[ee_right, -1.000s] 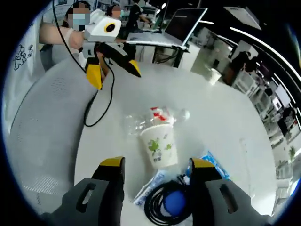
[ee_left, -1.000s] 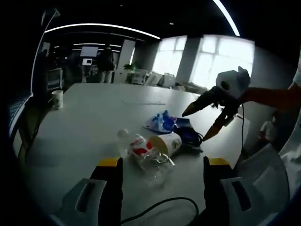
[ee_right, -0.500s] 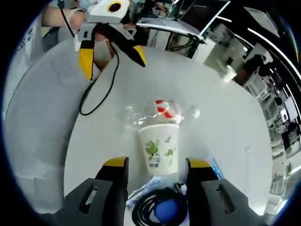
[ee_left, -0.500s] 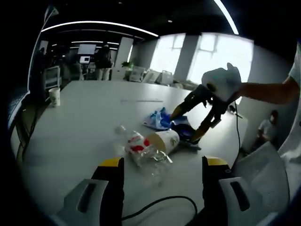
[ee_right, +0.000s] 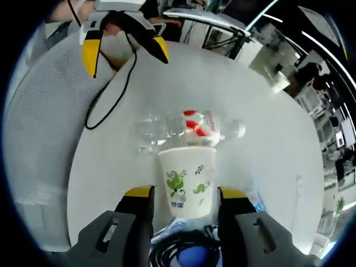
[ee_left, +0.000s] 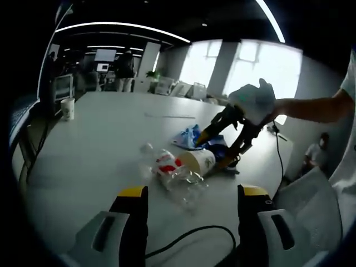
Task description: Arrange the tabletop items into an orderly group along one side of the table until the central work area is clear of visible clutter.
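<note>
Nearest in the right gripper view, the right gripper (ee_right: 179,194) has its yellow-tipped jaws spread to either side of a paper cup (ee_right: 186,181) printed with green leaves. The cup lies on its side, base toward the camera and rim away; whether the jaws press its walls I cannot tell. Below the cup, a coiled black cable (ee_right: 175,250) around something blue lies on a blue and white wrapper (ee_right: 255,196). Just past the cup's rim, touching it, a clear plastic bottle (ee_right: 189,127) with a red and white label lies crosswise, crumpled. What the cup holds cannot be seen.

The white table (ee_right: 261,139) has open surface beyond the bottle and off to the right. On the near left its rounded edge runs beside a grey mesh chair back (ee_right: 39,128). Farther off, the left gripper (ee_right: 123,47) hangs above the table with its jaws wide apart, holding nothing, a black cord (ee_right: 111,94) trailing from it.

In the left gripper view, the left gripper (ee_left: 188,196) frames bare tabletop in front of the bottle (ee_left: 169,169), with the cup (ee_left: 199,161) and wrapper (ee_left: 188,137) behind, and the right gripper (ee_left: 214,153) coming down over the cup. A second paper cup (ee_left: 68,108) stands upright, well apart, at the far left edge of the table (ee_left: 100,144). Beyond are bright windows (ee_left: 261,69) and a dim office with people standing.
</note>
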A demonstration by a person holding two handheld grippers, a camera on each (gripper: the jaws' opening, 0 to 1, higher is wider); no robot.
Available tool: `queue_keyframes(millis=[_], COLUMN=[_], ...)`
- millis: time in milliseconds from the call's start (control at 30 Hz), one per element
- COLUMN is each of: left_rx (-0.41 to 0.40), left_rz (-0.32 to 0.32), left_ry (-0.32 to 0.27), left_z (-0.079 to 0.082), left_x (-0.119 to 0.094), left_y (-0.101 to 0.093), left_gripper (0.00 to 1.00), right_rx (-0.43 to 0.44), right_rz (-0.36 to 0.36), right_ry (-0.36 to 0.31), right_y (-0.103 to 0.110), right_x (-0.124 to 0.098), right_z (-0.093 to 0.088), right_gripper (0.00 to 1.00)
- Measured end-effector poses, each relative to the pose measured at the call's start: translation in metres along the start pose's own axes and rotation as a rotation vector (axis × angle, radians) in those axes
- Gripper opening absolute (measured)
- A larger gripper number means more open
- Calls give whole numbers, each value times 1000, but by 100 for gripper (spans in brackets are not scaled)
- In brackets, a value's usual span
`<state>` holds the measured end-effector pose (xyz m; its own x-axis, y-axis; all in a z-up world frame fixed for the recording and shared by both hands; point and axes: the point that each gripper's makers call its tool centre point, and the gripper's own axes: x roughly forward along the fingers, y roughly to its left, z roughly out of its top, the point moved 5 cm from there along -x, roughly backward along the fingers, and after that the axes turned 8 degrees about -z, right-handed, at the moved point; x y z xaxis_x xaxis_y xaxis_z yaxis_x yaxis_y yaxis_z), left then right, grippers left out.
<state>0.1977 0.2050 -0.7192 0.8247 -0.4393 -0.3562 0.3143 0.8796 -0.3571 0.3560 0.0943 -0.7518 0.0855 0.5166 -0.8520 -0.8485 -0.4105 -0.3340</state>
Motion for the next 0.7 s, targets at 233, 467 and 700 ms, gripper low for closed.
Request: queue_keyframes(millis=[233, 467, 700], left_rx=[-14, -27, -33], left_rz=[13, 14, 11], left_ry=[-3, -6, -3], left_z=[-3, -4, -5], left_x=[-4, -4, -2], left_y=[5, 6, 5], left_gripper=[62, 62, 62], right_rx=[-6, -1, -6], right_rz=[9, 18, 25], right_ry=[11, 21, 26], right_y=[0, 0, 0], right_x=[5, 10, 14], right_z=[0, -1, -1], right_gripper=[40, 39, 37])
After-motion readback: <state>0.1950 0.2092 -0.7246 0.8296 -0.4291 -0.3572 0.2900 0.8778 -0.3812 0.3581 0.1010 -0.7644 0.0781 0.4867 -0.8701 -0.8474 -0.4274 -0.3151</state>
